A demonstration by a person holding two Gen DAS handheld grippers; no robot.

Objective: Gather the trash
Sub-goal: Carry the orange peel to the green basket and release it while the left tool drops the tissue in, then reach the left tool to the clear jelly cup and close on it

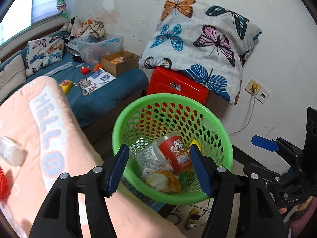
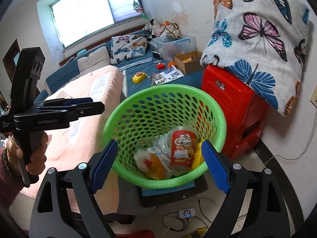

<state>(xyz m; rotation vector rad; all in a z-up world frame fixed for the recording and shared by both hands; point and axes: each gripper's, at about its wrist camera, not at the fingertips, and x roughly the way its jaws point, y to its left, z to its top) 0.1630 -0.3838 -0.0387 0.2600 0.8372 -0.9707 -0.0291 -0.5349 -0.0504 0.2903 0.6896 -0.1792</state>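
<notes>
Pink blanket reads "HELLO"; left tool and right tool spread, empty.

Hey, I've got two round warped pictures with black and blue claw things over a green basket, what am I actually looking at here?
These are two hand-held grippers, each with a wide-angle camera looking along its fingers, which warps the picture. One picture comes from the left gripper, the other from the right gripper. Each also shows the other tool from the side; in the right view a hand grips the left tool's handle.

Both point down into a green basket that holds trash: a red snack cup, printed wrappers and an orange-edged scrap. Both grippers are open and hold nothing.

Around it are a pink blanket reading HELLO, a blue bed with clutter, and a red plastic stool under a butterfly pillow.
</notes>
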